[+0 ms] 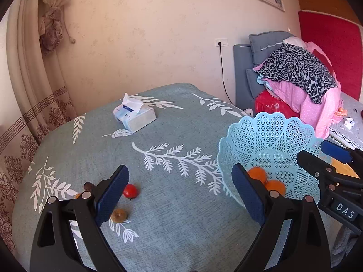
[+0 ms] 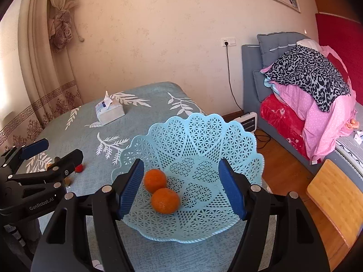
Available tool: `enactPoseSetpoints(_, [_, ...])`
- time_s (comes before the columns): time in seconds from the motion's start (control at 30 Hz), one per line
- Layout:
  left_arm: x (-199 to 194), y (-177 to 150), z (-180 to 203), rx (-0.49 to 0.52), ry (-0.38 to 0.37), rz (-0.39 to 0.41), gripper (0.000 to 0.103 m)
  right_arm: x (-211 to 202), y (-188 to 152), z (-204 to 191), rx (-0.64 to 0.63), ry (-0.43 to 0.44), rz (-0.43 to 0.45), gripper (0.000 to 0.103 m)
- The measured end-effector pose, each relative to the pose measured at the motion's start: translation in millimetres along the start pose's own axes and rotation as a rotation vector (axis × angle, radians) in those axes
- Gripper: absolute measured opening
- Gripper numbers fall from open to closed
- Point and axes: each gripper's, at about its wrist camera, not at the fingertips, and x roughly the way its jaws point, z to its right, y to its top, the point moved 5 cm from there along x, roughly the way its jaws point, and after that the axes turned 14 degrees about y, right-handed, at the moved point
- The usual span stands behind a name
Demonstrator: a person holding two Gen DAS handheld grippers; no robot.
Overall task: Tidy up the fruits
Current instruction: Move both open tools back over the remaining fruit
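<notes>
two round orange fruits (image 2: 161, 191) are kept in the pale blue perforated plastic basket (image 2: 204, 136); a small red fruit (image 1: 131, 190) lies outside it on the leaf-patterned cloth. the left gripper (image 1: 180, 195) and right gripper (image 2: 181, 189) are held apart, empty, for collecting.

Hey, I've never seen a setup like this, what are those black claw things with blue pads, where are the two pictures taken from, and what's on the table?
They are two hand-held grippers, each carried by a person, not a robot arm. Each has a camera looking along its fingers, so one picture comes from the left gripper, the other from the right gripper. Both are open and hold nothing. On the leaf-patterned tablecloth sit a blue lattice basket with two oranges inside, a tissue pack, a small red fruit and a brownish fruit. Other small items are partly hidden behind the left gripper's finger.
</notes>
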Motion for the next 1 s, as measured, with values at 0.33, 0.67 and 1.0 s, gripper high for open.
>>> enactPoseSetpoints(0.33, [7.9, -33.4, -81.6, -0.125, 0.085, -0.085, 0.091, 25.3, -5.0, -58.9, -0.096, 0.103, -0.069, 0.07])
enactPoseSetpoints(0.67, [17.4, -73.5, -170.6, -0.199, 0.23, -0.143, 0.091, 60.9, -21.8, -117.5, -0.159, 0.238, -0.195, 0.07])
enactPoseSetpoints(1.0, [28.1, -100.2, -224.0, -0.293, 0.284, -0.177, 0.091, 113.5, -49.0, -182.1, -0.279, 0.353, -0.361, 0.07])
